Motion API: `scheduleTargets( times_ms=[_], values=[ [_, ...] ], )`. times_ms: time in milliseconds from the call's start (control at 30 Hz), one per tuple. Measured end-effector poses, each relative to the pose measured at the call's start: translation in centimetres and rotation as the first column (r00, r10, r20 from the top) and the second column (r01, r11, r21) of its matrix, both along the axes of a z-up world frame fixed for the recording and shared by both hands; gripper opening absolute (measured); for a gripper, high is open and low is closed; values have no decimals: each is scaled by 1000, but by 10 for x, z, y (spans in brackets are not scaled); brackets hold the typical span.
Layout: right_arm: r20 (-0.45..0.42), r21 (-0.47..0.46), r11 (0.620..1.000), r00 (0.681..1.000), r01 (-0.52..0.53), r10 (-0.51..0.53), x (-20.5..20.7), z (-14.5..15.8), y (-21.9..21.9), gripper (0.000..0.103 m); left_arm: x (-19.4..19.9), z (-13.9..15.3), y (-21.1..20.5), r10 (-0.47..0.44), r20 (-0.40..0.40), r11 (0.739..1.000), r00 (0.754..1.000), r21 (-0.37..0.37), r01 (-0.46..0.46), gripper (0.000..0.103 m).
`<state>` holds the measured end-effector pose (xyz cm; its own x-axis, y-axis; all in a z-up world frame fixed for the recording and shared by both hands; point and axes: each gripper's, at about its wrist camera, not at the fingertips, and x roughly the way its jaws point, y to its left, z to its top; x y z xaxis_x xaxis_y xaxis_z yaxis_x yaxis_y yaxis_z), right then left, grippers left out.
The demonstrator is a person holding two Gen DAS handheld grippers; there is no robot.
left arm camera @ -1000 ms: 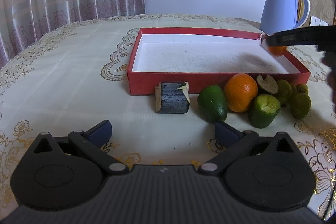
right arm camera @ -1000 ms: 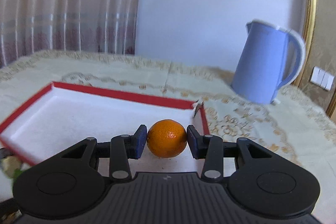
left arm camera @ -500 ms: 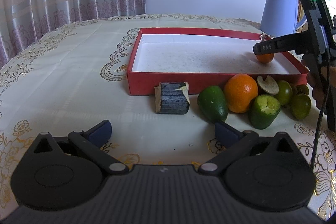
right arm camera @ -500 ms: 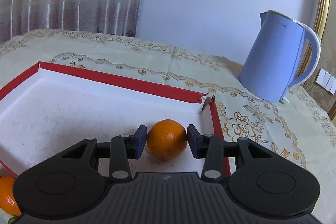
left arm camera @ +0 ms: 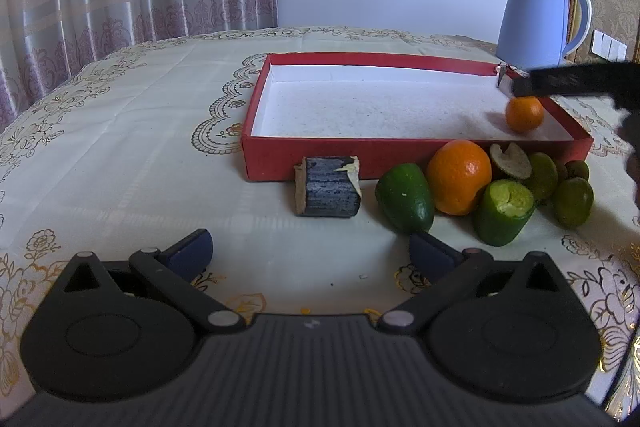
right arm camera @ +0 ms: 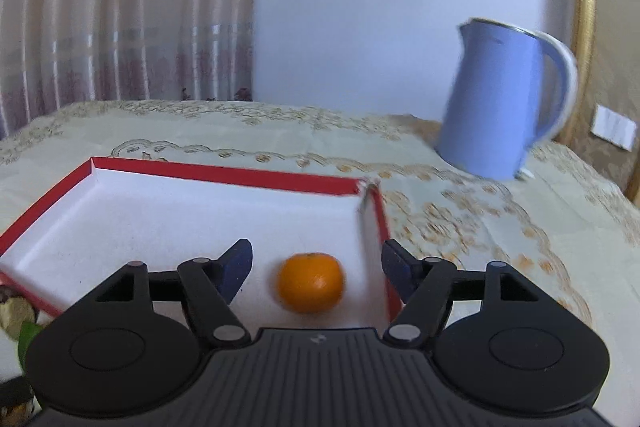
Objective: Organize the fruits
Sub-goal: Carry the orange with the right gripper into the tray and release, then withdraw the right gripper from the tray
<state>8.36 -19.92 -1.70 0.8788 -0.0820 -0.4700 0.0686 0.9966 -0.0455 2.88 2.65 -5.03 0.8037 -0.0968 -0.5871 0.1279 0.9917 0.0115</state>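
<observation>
Covering nearly the whole scene, the table (left arm camera: 120,131) wears a cream cloth with gold floral embroidery. Ahead of the left gripper (left arm camera: 310,253) and a little to its right lies the red tray (left arm camera: 320,157), shallow, with a white floor. Beyond the tray's far right corner stands the blue kettle (left arm camera: 534,17), upright, handle to the right.

The left gripper hovers low over the cloth with its jaws spread wide and nothing between them. Just ahead of its right finger lies a cluster of fruit outside the tray's near wall: a whole green avocado (left arm camera: 406,199), a large orange (left arm camera: 459,183) behind it and against the tray wall, a cut green fruit (left arm camera: 506,213) with its pale flesh showing, and several small green fruits (left arm camera: 574,203) further right. A dark blue block (left arm camera: 328,191) with a peeling label sits straight ahead, just beside the tray wall.

The right gripper (right arm camera: 316,263) is released, its fingers parted, with the small orange (right arm camera: 311,282) resting on the tray floor between them, touching neither pad, close to the tray's right wall (right arm camera: 384,251). From the left wrist view that small orange (left arm camera: 525,114) sits in the tray's far right area, just below the dark finger of the right gripper (left arm camera: 568,83).
</observation>
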Motion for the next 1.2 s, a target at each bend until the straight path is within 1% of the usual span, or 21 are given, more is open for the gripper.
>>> scheduleTargets(
  times_ms=[67, 133, 233, 300, 367, 400, 467, 567, 667, 767, 900, 1033, 1167, 1200],
  values=[
    [0, 8, 999, 999, 37, -37, -15, -2, -7, 74, 0, 0, 0, 0, 0, 1000, 1000, 1, 0, 103],
    [5, 2, 996, 996, 90, -90, -31, -6, -14, 85, -1, 0, 0, 2, 1, 1000, 1000, 2, -2, 103],
    [5, 29, 984, 984, 177, -177, -53, -13, -29, 86, 0, 0, 0, 2, 2, 1000, 1000, 2, -2, 103],
    [-6, 74, 974, 977, 215, -215, -65, -18, -41, 86, -1, 0, 0, 1, 1, 1000, 1000, 1, -1, 103],
    [-32, 104, 962, 968, 252, -250, -71, -25, -50, 86, -1, 0, 0, 1, 1, 1000, 1000, 1, -1, 103],
    [-54, 100, 959, 964, 266, -262, -70, -29, -52, 86, 0, -1, 0, 1, 1, 1000, 1000, 2, -1, 103],
    [-87, 87, 956, 958, 280, -273, -68, -35, -55, 86, -1, 0, 0, 1, 1, 1000, 1000, 1, -1, 103],
    [-107, 78, 951, 951, 299, -290, -66, -38, -56, 86, -1, 0, 0, 1, 1, 1000, 1000, 1, -1, 103],
    [-146, 67, 945, 940, 321, -309, -63, -41, -57, 89, -1, -1, 0, 0, 2, 1000, 1000, 1, 0, 103],
    [-153, 98, 944, 942, 316, -299, -65, -42, -61, 94, -1, 0, 0, 2, 1, 1000, 1000, 2, -2, 103],
    [-163, 93, 946, 942, 309, -292, -64, -43, -60, 97, 0, 1, 2, 6, 0, 1000, 1000, -4, -6, 103],
    [-165, 96, 947, 943, 305, -287, -63, -43, -60, 98, 0, 3, 9, 26, -1, 999, 1000, -46, -26, 103],
    [-166, 97, 948, 944, 305, -287, -63, -43, -60, 99, 0, 5, 5, 45, -6, 999, 999, -26, -45, 103],
    [-166, 97, 948, 944, 304, -286, -63, -43, -60, 99, -1, 6, 5, 37, -8, 999, 999, -31, -37, 103]
  ],
)
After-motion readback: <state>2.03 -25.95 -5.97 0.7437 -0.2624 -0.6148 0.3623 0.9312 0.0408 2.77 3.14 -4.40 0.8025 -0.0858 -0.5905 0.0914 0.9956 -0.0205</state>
